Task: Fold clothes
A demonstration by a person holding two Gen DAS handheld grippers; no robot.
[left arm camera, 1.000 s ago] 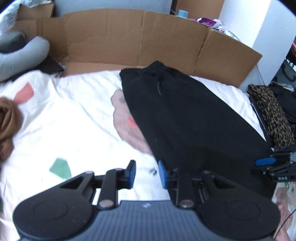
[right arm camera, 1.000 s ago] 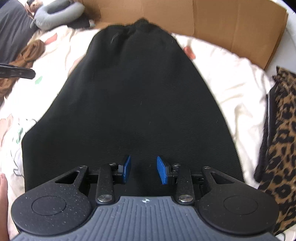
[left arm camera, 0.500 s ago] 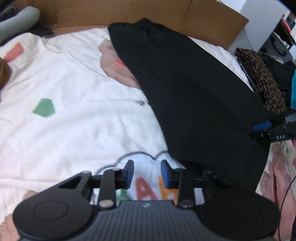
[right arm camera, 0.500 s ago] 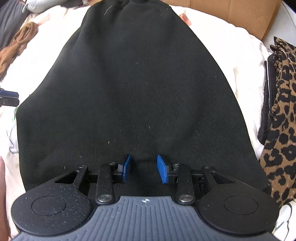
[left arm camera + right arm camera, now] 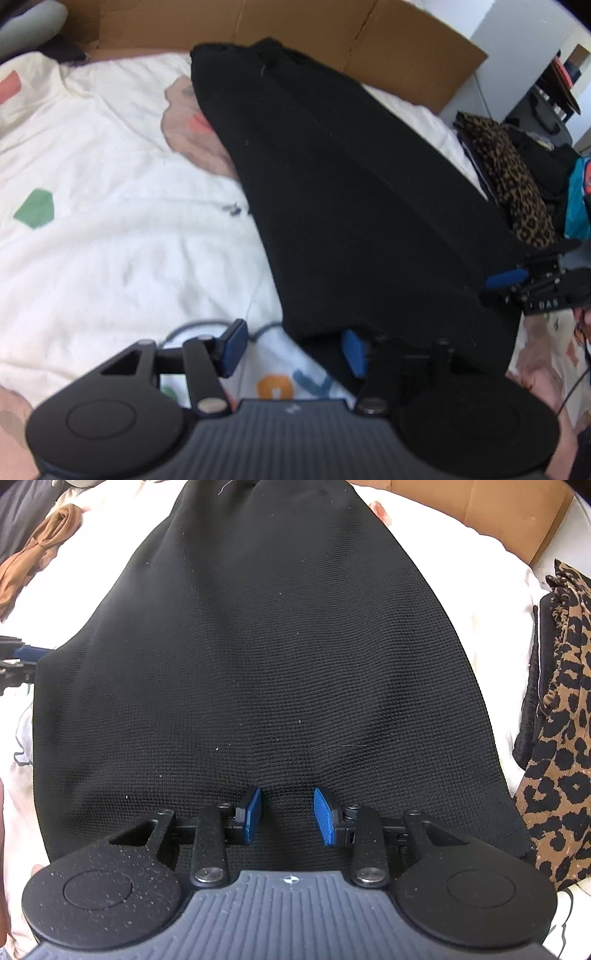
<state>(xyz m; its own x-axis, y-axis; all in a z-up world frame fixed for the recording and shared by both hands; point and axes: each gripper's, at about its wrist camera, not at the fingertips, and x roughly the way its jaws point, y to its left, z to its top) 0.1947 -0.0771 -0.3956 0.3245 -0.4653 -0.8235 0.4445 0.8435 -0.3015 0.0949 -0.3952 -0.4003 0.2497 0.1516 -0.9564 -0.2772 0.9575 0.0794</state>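
Observation:
A black knit garment (image 5: 266,657) lies flat on the white printed bedsheet (image 5: 110,206), narrow end far, wide hem near. In the right wrist view my right gripper (image 5: 288,816) is open just above the middle of the near hem, nothing between its blue pads (image 5: 252,812). In the left wrist view my left gripper (image 5: 293,349) is spread wide open at the garment's (image 5: 351,177) near left corner, one pad over the sheet, the other at the black edge. The right gripper (image 5: 517,284) shows at the hem's far side, and the left gripper (image 5: 18,657) shows at the frame's left edge.
A leopard-print garment (image 5: 554,720) lies beside the black one on the right, also seen as leopard-print cloth (image 5: 513,177). A brown garment (image 5: 40,550) is bunched at the far left. Cardboard (image 5: 369,37) stands along the bed's far edge.
The left gripper has swung in to the garment's near left corner and opened wider. The right gripper has dropped closer to the hem, staying open.

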